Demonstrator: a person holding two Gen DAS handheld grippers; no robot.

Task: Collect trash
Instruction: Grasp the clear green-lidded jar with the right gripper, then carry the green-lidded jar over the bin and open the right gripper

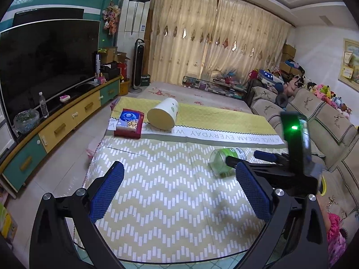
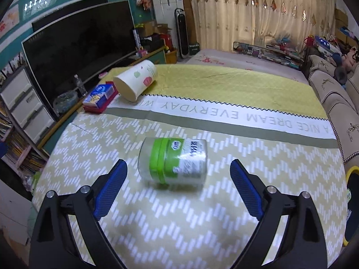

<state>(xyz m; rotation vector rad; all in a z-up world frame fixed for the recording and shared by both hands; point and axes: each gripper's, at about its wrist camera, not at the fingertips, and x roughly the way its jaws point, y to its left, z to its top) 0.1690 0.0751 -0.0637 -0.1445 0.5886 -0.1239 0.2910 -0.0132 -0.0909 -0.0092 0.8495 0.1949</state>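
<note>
I have both tools over the counter [image 2: 258, 201], which is draped in a yellow-green cloth with a white zigzag pattern. My right tool [image 2: 178, 169] is released, its blue-padded fingers [image 2: 112, 186] spread wide with nothing pressed between them; the clear plastic jar [image 2: 174, 162] with the green band lies on its side on the cloth just beyond the fingertips, in the gap's line but apart from both pads. In the left wrist view that same jar [image 1: 221, 160] shows to the right of my left tool [image 1: 179, 172], with the right tool's black body [image 1: 280, 170] reaching in over it from the right. My left tool is also released, jaws wide, hanging above bare cloth in the near middle of the counter. At the far left of the counter a cream paper bin [image 2: 135, 79] with fruit prints lies tipped on its side, its closed base facing me. Just left of it sits a red tray holding a blue tissue pack [image 2: 98, 95]. Beyond the counter's left edge stand a dark television [image 1: 44, 67] and a low cabinet; a sofa [image 1: 314, 116] runs along the right.
</note>
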